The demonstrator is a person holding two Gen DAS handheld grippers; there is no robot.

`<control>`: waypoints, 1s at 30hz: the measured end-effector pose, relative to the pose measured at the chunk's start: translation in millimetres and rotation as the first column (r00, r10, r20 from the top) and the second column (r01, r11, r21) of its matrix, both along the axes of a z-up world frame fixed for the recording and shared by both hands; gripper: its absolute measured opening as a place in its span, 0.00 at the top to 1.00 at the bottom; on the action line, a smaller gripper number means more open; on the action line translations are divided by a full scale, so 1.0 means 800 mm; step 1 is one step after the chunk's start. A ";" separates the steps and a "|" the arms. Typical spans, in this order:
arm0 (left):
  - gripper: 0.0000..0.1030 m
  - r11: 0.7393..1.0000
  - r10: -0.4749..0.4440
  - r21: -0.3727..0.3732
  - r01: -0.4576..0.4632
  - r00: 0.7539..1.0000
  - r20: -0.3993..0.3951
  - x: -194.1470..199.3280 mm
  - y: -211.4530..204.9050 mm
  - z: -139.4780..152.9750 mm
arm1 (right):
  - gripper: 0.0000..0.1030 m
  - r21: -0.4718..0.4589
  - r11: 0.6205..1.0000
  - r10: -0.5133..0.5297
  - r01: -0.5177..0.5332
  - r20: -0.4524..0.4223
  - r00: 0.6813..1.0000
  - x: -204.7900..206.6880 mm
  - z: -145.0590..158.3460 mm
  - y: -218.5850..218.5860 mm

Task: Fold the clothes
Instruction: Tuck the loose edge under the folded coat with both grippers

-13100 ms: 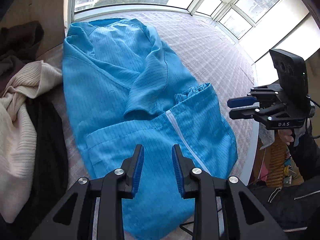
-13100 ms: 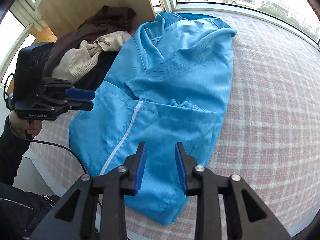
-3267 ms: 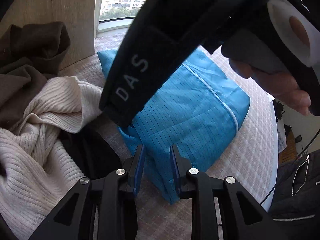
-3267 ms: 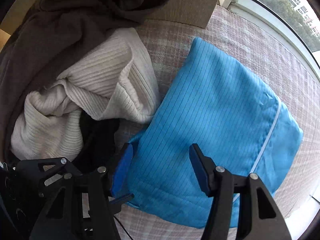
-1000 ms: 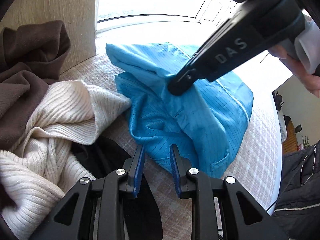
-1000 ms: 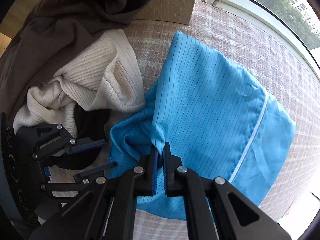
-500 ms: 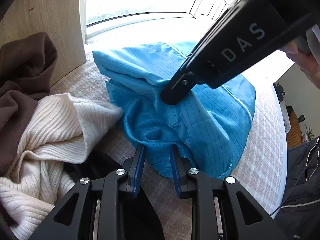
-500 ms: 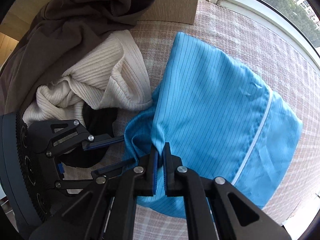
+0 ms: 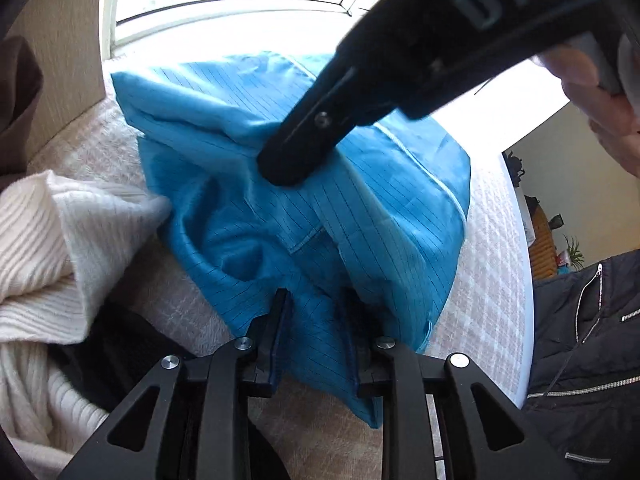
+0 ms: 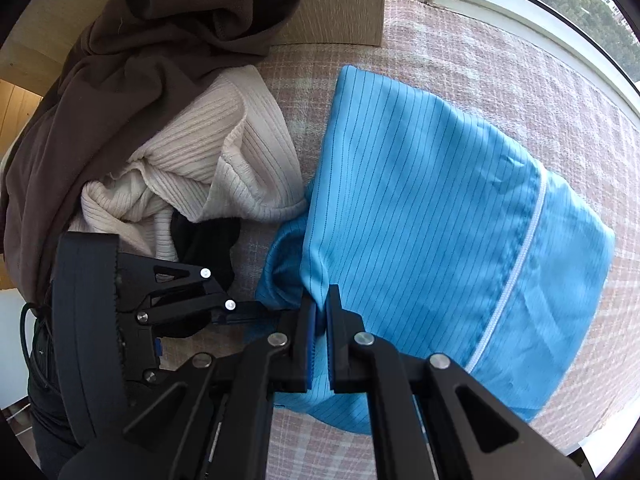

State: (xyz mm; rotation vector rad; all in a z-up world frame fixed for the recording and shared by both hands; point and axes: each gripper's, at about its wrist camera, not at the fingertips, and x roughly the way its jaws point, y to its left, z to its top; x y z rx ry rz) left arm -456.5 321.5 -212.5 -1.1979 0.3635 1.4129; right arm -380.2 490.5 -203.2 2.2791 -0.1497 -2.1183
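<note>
The folded blue pinstriped garment with a white zipper lies on the checked surface; it also shows in the left wrist view. My right gripper is shut on the garment's lifted near-left edge; from the left wrist view its dark finger tip presses into the fold from above. My left gripper is open, its blue pads on either side of the garment's lower edge, with cloth bulging between them. It shows in the right wrist view at the garment's left corner.
A heap of clothes lies left of the garment: a cream ribbed sweater, a brown garment and a black one. A wooden panel stands behind. The window sill runs along the far edge. The person's dark jacket is at right.
My left gripper has moved forward so the blue garment's lower edge now sits between its open pads. My right gripper stays shut on the garment's edge, holding it lifted.
</note>
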 end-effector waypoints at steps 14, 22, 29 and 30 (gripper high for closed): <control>0.75 0.999 0.040 0.009 -0.040 0.999 0.004 -0.038 0.011 0.001 | 0.96 -0.067 0.998 -0.002 0.002 -0.005 1.000 -0.012 -0.011 0.000; 0.71 0.997 0.081 -0.006 -0.081 0.995 0.063 -0.054 -0.019 0.016 | 0.85 -0.175 0.984 -0.035 0.040 0.036 0.999 -0.008 -0.047 0.007; 0.68 0.999 0.035 0.022 -0.038 0.995 0.096 -0.064 0.064 0.017 | 0.85 -0.195 0.980 -0.035 0.035 0.000 0.999 0.006 -0.038 0.022; 0.68 0.999 0.030 0.022 -0.032 0.995 0.100 -0.053 0.064 0.013 | 0.85 -0.196 0.980 -0.035 0.034 -0.003 0.999 0.006 -0.038 0.022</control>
